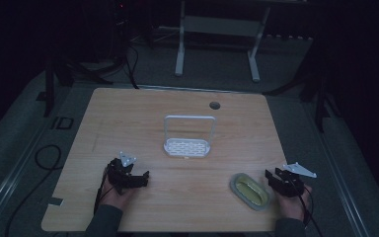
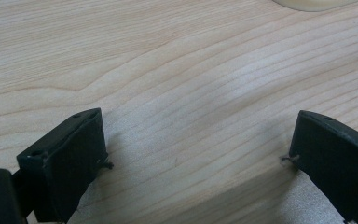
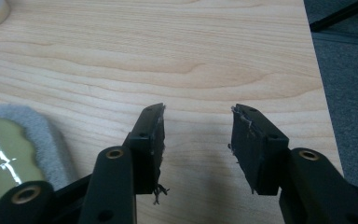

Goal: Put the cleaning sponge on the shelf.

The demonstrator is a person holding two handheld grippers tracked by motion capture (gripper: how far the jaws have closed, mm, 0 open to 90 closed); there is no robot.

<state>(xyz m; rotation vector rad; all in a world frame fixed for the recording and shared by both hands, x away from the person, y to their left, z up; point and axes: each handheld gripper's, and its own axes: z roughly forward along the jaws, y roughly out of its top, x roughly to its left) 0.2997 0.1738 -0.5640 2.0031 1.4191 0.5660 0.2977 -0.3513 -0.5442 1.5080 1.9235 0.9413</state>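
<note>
Two hand-held grippers rest low over a wooden table (image 1: 143, 113) in the high view. The left gripper (image 1: 140, 178) sits near the front left edge, held by a hand (image 1: 112, 193), and its jaws point toward the table's middle. The right gripper (image 1: 272, 177) sits near the front right edge, just beside an oval dish (image 1: 249, 190) — a grey-rimmed container with a glossy yellow-green inside. Whether that inside is a filling or the dish's own surface cannot be told. A white rack (image 1: 188, 138) with a slotted base and an upright hoop handle stands at the table's centre, well apart from both grippers; nothing lies on its base.

In the left gripper view, the left gripper (image 2: 196, 161) has its jaws spread wide over bare wood grain, with nothing between them. A pale rim of the dish (image 2: 314, 4) shows at the top edge.

In the right gripper view, the right gripper (image 3: 196, 112) has its jaws spread apart — bare table lies between them, and the pads press on nothing. The dish (image 3: 9, 149) lies at lower left, just beside the left-hand jaw, its grey rim fuzzy in texture and its yellow-green inside shiny. The table's edge and grey floor (image 3: 349, 93) run along the right.
</note>
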